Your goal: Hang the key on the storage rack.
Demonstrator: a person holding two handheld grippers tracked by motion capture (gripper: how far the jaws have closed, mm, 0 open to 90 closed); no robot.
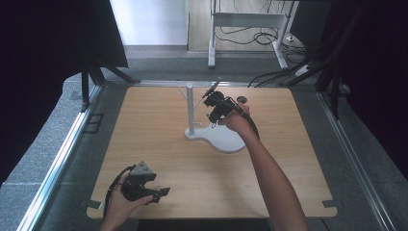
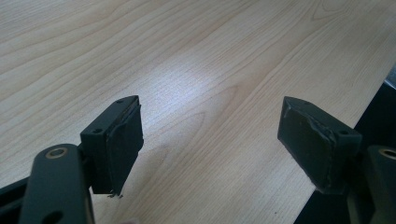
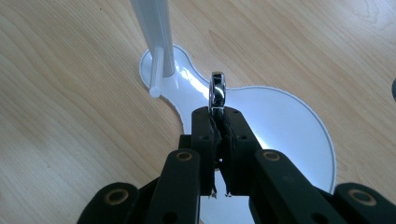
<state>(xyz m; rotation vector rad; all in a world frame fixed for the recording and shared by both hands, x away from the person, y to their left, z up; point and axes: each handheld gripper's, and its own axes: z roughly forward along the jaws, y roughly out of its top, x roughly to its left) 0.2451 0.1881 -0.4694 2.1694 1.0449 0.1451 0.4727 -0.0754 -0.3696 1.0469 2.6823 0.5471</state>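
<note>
A white stand rises from the middle of the wooden table: a thin post [image 1: 190, 107] on a flat, pear-shaped base [image 1: 226, 140]. My right gripper [image 1: 215, 111] hovers just right of the post, above the base. In the right gripper view its jaws [image 3: 218, 116] are shut on a shiny metal ring [image 3: 217, 90], held edge-on and standing up out of the pads. A short white peg [image 3: 156, 72] juts from the post [image 3: 156, 28] a little ahead and left of the ring. My left gripper [image 1: 161, 192] lies near the front left of the table, open [image 2: 210, 135] with bare wood between its pads.
A small black round object [image 1: 242, 99] lies on the table behind my right hand. The table's front edge [image 2: 336, 154] runs close to the left gripper. Metal rails border the table [image 1: 144, 134], with black curtains and cables beyond.
</note>
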